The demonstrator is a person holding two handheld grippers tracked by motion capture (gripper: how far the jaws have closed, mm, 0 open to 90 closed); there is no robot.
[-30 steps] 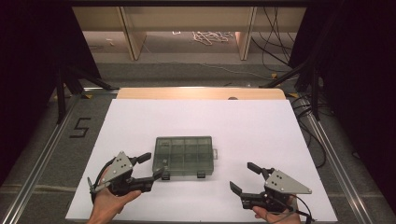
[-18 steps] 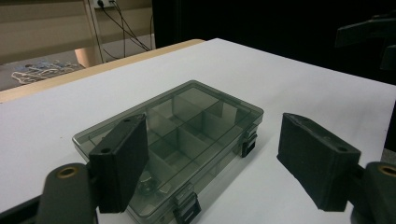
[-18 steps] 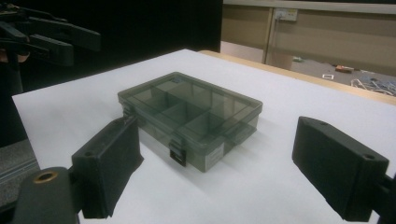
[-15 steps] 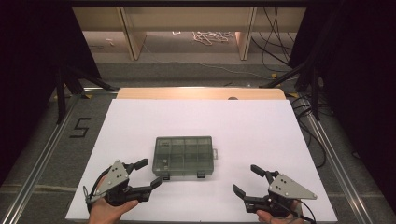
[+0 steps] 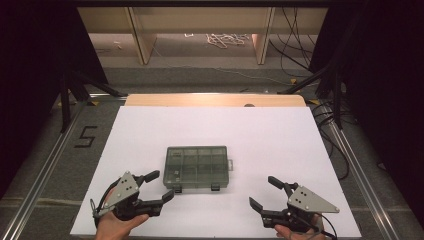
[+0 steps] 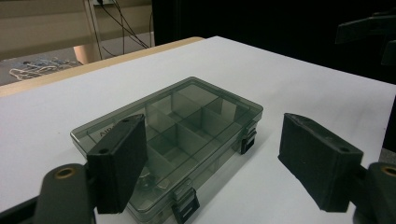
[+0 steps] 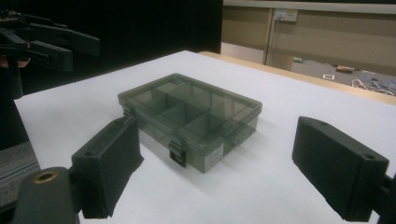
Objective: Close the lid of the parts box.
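The left gripper (image 5: pixel 156 186) sits at about seven o'clock on the white table (image 5: pixel 150 125), and it has drawn back from the smoky compartment box (image 5: pixel 196 167): a second ago its jaws reached in at the box's left front corner, and now they stand just clear of it, off toward eight o'clock. The jaws have just been opening and are spread wide with nothing between the pads; in the left gripper view the box (image 6: pixel 173 140) lies beyond the pads (image 6: pixel 119 163), untouched. The box itself rests at the middle of the table, slightly toward six o'clock, in the same place as before, lid down and both front latches (image 5: pixel 215 188) apparently shut, though small parts inside are too dim to name. The right gripper (image 5: pixel 263 192) hovers at about five o'clock, well apart from the box, jaws likewise spread and empty, and it has barely shifted. I read this as a release: whatever the left gripper did at the corner is over, and neither tool grips the box, so the next contact has to begin with a fresh approach, likely toward the latches
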